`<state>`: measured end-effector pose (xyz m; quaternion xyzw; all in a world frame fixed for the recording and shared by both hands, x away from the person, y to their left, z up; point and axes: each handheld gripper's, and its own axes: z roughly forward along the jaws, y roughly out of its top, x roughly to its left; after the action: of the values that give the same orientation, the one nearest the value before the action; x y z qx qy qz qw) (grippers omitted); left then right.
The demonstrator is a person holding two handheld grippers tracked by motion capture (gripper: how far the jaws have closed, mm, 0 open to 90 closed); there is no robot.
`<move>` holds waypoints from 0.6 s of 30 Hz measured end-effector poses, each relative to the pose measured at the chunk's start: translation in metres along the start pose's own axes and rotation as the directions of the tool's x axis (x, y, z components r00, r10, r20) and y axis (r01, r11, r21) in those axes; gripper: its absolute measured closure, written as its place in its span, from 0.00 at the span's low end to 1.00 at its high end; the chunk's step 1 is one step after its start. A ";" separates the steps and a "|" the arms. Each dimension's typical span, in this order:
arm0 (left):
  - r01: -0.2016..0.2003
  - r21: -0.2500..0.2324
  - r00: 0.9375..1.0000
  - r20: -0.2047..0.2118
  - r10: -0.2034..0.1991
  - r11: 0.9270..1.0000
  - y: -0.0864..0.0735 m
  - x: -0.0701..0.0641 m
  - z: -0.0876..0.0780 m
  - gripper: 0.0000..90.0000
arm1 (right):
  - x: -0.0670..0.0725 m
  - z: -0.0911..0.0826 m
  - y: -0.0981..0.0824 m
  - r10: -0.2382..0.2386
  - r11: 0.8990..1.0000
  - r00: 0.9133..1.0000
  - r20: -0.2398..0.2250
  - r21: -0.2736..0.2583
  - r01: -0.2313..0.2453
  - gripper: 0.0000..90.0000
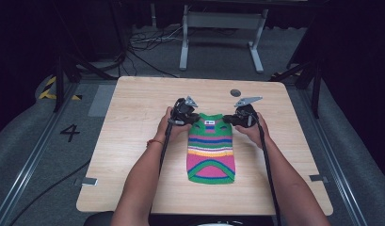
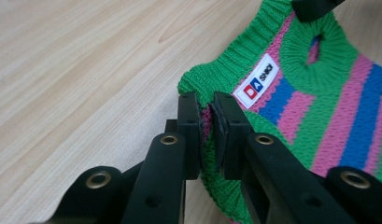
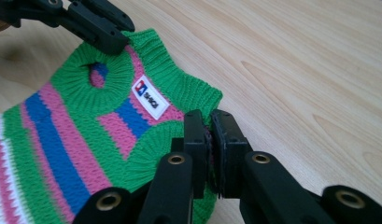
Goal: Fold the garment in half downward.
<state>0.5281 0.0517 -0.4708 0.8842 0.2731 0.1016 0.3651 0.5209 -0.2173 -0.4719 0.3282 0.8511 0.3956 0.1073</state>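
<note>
Fingers (image 2: 188, 135) of both grippers clamped on striped sweater (image 1: 211, 149) top corners — flat on table (image 1: 133, 122).

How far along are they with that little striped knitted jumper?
Done: the small green, pink and blue striped knitted sweater lies flat on the light wooden table, label side up. In hand: the left hand-held gripper and the right hand-held gripper each pinch a top corner near the neck. Left: no fold shows yet, so any folding or moving looks still ahead.
</note>
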 end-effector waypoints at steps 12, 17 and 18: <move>-0.132 -0.055 0.991 0.019 0.133 0.990 0.005 -0.026 -0.035 0.92 | 0.021 -0.030 -0.001 -0.074 0.995 0.996 -0.043 -0.066 0.071 0.95; -0.152 -0.078 0.987 0.039 0.155 0.985 -0.001 -0.036 -0.046 0.92 | 0.028 -0.044 -0.007 -0.091 0.992 0.993 -0.076 -0.099 0.083 0.95; -0.151 -0.085 0.987 0.042 0.155 0.985 -0.002 -0.038 -0.048 0.92 | 0.029 -0.046 -0.008 -0.092 0.991 0.992 -0.083 -0.103 0.083 0.95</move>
<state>0.4783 0.0598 -0.4372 0.8892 0.1910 0.1187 0.3985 0.4746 -0.2300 -0.4454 0.2670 0.8477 0.4465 0.1033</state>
